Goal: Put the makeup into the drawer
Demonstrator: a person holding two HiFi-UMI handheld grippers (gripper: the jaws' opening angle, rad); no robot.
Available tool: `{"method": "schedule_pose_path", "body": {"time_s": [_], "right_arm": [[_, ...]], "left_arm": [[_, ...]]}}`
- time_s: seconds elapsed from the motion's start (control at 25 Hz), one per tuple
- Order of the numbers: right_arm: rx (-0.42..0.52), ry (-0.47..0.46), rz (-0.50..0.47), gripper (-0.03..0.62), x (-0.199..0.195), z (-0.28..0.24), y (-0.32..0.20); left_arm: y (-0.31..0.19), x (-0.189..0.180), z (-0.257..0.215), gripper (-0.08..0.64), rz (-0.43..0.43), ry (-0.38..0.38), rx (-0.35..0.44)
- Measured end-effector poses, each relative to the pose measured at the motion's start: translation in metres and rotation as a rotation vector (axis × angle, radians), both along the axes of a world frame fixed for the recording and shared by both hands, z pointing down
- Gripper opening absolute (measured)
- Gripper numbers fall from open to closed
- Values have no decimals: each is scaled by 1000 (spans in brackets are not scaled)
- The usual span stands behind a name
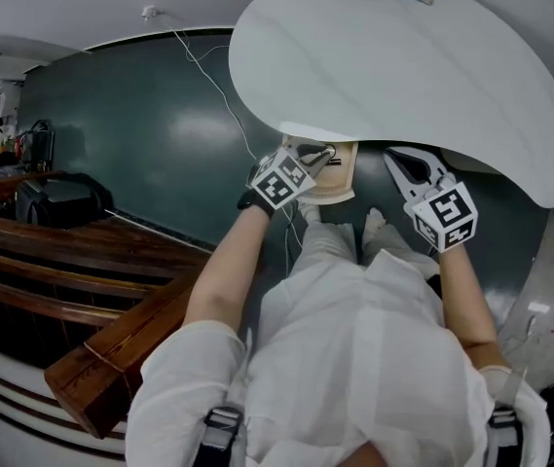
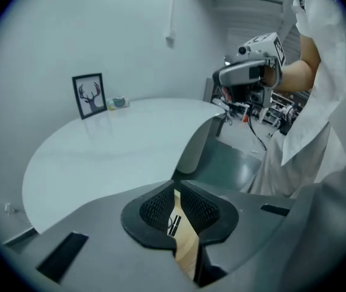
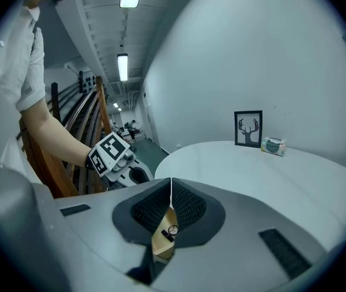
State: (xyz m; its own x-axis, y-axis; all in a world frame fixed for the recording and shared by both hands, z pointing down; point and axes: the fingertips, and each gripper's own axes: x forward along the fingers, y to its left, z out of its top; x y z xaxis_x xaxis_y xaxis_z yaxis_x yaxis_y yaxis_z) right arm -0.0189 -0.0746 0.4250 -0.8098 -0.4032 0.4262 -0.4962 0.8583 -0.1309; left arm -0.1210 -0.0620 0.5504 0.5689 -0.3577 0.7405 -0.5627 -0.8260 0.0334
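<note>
Both clenched and empty, left hand-held gripper (image 1: 324,152) at 9 o'clock of the open wooden drawer (image 1: 343,185), right hand-held gripper (image 1: 398,161) at its 3 o'clock, makeup (image 3: 171,230) lying inside that drawer, white worktop (image 1: 403,76) spreading toward 12 o'clock, framed deer picture (image 3: 248,128) at its far edge

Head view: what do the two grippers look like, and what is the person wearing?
The left gripper and right gripper each have a pale body and a white cube with black square markers. Their own views show grey shells and black textured pads. The person wears a white short-sleeved top.
</note>
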Motion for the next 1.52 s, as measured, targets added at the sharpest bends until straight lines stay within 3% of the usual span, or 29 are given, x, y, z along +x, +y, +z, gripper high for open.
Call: {"method": "schedule_pose_path", "body": {"time_s": [0.36,0.68,1.04,1.28,1.52], "right_arm": [[48,-55,-12,11,10,-41,-16],[76,-106,-16,11,15,-70,-20],[152,-178,29,11,31,-112,-27],[191,-199,45,11,41,-130,-22],[251,-223,68,9,50,-148,-15]], "left_arm": [[-11,-13,-115,20,-231,140,257],[0,-43,-200,18,-468,316,458],[24,-61,-237,20,-582,358,601],[41,-68,-257,20,-644,439,642],[55,-61,-279,20,-688,465,708]]}}
